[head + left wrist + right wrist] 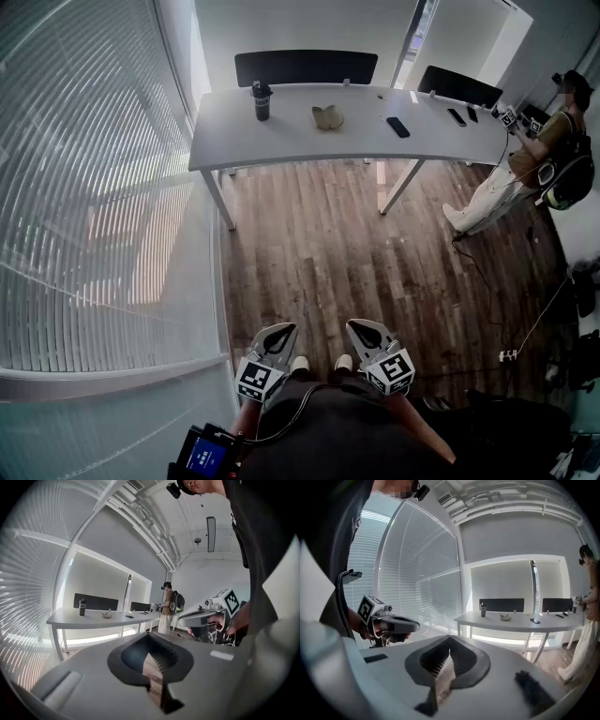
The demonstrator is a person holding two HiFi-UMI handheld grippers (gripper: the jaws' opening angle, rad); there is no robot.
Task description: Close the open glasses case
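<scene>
The open glasses case (327, 117) is a pale beige shell lying on the long white table (281, 141) across the room; it shows small in the left gripper view (107, 614) and the right gripper view (505, 617). Both grippers hang close to my body, far from the table. My left gripper (279, 331) has its jaws together with nothing in them, seen up close (151, 654). My right gripper (363, 327) is likewise shut and empty (446, 656). Each gripper also shows in the other's view: the right one (202, 618), the left one (396, 625).
A black bottle (261, 100) stands left of the case; a dark phone (398, 127) lies to its right. Another person (548, 150) stands at the table's right end. Slatted blinds (84, 187) line the left wall. Wooden floor (356, 253) lies between me and the table; cables (525, 328) trail at right.
</scene>
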